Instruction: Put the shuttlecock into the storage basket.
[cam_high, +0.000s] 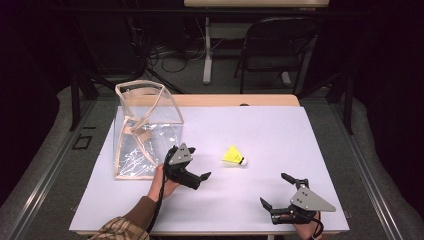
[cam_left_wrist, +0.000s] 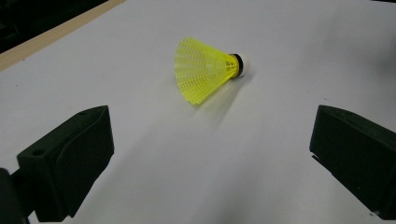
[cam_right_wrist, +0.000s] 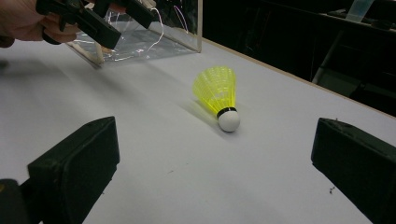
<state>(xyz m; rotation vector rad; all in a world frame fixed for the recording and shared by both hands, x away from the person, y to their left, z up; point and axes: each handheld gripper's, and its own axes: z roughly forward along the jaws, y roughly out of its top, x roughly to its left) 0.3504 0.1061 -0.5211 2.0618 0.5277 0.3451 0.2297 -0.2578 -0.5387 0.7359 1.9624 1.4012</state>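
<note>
Now, notes as I read the feeds from the remote station.

Shuttlecock position: yellow shuttlecock (cam_high: 234, 156) lies on its side on the white desk (cam_high: 280, 130), about mid-desk, a little toward the near edge, clear of everything.

Axis: long axis runs roughly along the desk's width; white cork tip points toward the right edge, the open skirt toward the left edge and slightly toward the far edge.

Left gripper: left gripper (cam_high: 199, 178) is just beside the skirt on its left, jaws spread wide with nothing between them; in the left gripper view the shuttlecock (cam_left_wrist: 205, 70) sits ahead of the jaws.

Right gripper: right gripper (cam_high: 276, 189) is near the near-right corner, jaws wide apart and empty, aimed at the cork end (cam_right_wrist: 228, 120).

Bag: clear plastic bag (cam_high: 145, 127) stands open near the far-left corner, well apart from the shuttlecock.

Handling, my judgement: very light, will skid or roll at a nudge. Mesh skirt is springy and crushable; cork is firmer.

Hold point, my judgement: I would pinch at the black band by the cork, gently.
</note>
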